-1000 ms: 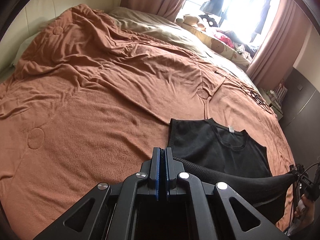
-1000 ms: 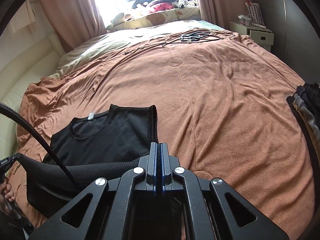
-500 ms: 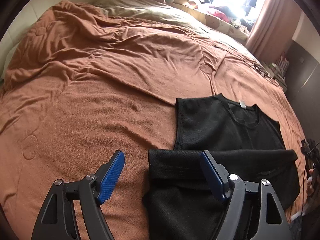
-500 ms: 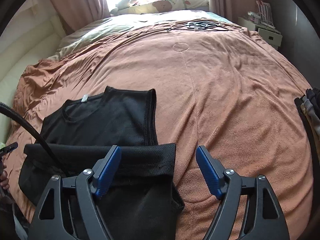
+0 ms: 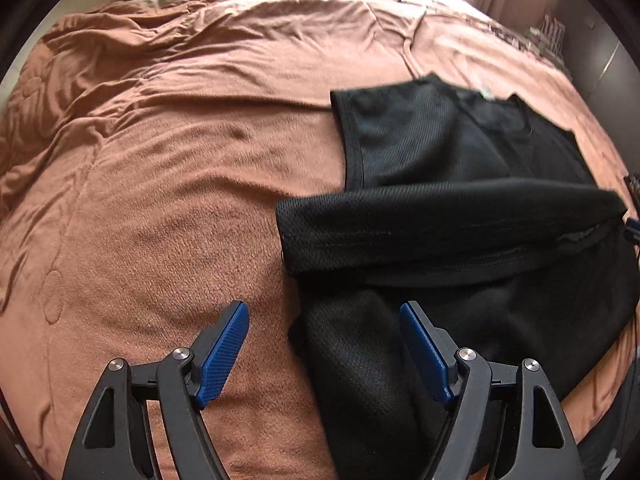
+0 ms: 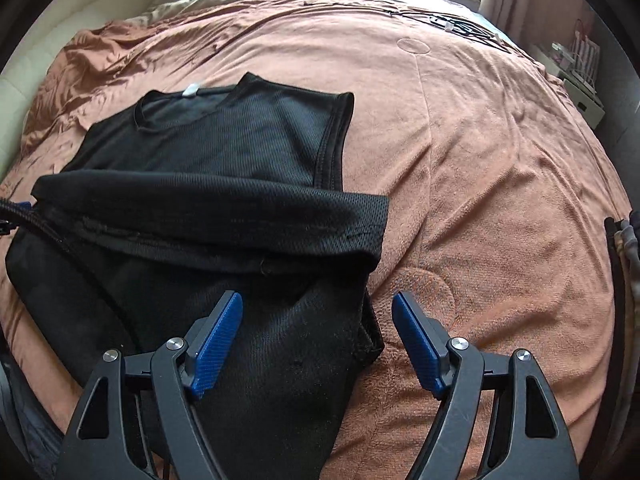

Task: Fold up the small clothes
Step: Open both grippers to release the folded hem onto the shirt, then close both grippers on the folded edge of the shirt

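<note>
A black mesh sleeveless top lies on the brown bed cover. Its bottom part is folded up over its middle, the hem forming a thick band across it. The neck with a white label points away. My left gripper is open above the top's near left corner, touching nothing. In the right wrist view the same top lies left of centre. My right gripper is open above its near right corner, holding nothing.
The brown cover is wrinkled at the far left. A stack of folded clothes sits at the right edge. Black cables lie at the far end. A black hose crosses the top's left side.
Both grippers were shut on the top's hem, carried it up over the top, then opened and let it go. They have since drawn back and lower toward the near edge.
</note>
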